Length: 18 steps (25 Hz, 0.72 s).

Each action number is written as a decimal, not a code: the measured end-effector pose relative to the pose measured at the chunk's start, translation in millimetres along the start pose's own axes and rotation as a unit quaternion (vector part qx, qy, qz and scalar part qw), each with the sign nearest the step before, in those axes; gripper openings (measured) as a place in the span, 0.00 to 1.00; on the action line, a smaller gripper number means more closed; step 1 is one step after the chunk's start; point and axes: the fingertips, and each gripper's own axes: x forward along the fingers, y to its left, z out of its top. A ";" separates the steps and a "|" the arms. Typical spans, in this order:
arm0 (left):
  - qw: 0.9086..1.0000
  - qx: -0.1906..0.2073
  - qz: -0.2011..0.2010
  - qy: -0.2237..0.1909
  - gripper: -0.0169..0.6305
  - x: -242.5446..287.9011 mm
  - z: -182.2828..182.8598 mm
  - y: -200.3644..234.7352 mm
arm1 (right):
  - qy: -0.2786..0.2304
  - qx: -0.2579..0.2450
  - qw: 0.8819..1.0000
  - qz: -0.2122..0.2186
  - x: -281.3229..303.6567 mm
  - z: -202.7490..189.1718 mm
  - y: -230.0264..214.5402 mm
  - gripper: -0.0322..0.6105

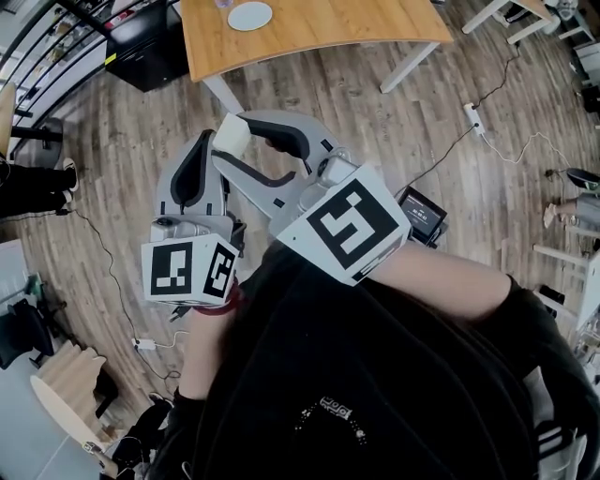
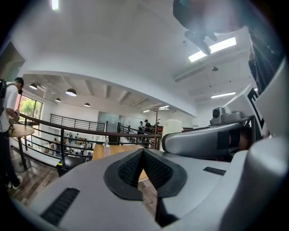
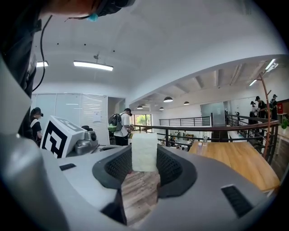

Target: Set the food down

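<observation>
In the head view my right gripper [image 1: 232, 141] is shut on a white rectangular block of food [image 1: 232, 129], held above the wooden floor in front of the table. The right gripper view has the same block [image 3: 144, 151] upright between the two black pads [image 3: 170, 169], sticking out past the tips. My left gripper [image 1: 200, 155] is just left of the right one, pointing the same way. Its pads [image 2: 128, 169] meet at the tips with nothing between them, so it is shut and empty.
A light wooden table [image 1: 309, 28] stands ahead with a round white plate [image 1: 249, 15] and a small bottle [image 3: 204, 139] on it. A black box [image 1: 145, 42] sits at the table's left. Cables, a power strip [image 1: 473, 117] and a black device [image 1: 422, 214] lie on the floor. A person with a backpack [image 3: 121, 128] stands by the railing.
</observation>
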 end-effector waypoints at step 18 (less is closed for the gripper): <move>0.999 0.002 0.038 0.002 0.03 127.2 33.5 72.9 | -0.021 0.011 0.999 0.043 92.7 31.2 -116.8 0.32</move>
